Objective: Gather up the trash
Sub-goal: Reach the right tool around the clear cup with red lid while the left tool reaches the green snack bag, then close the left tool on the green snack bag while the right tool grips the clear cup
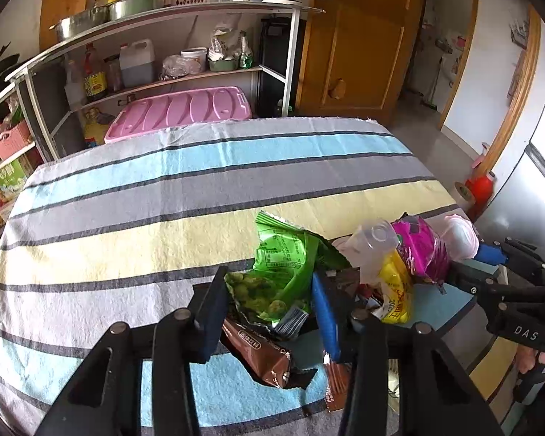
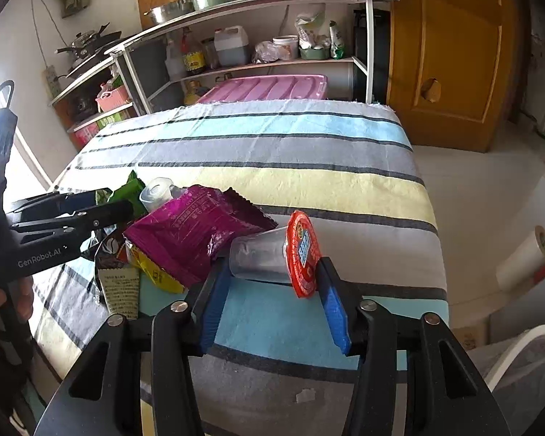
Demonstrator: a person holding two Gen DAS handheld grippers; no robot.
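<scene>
A green snack bag (image 1: 279, 265) sits crumpled between the blue pads of my left gripper (image 1: 269, 274), which is shut on it. Under it lies a brown chocolate wrapper (image 1: 261, 356). In the right wrist view a clear plastic cup with a red foil lid (image 2: 261, 254) lies on its side across my right gripper (image 2: 272, 263). One pad is on its base and the other on its lid. Beside it a magenta wrapper (image 2: 196, 229), a yellow wrapper (image 2: 156, 272) and a small clear container (image 2: 156, 192) are heaped. The left gripper (image 2: 91, 207) reaches into that heap.
The striped cloth (image 1: 163, 196) covers the table, and the trash is heaped at its near right corner. A white mesh bin (image 2: 527, 363) stands on the floor to the right, with a paper roll (image 2: 523, 258) near it. Behind are a shelf rack (image 1: 185, 76), a pink lid (image 1: 185, 109) and a wooden door (image 2: 450, 51).
</scene>
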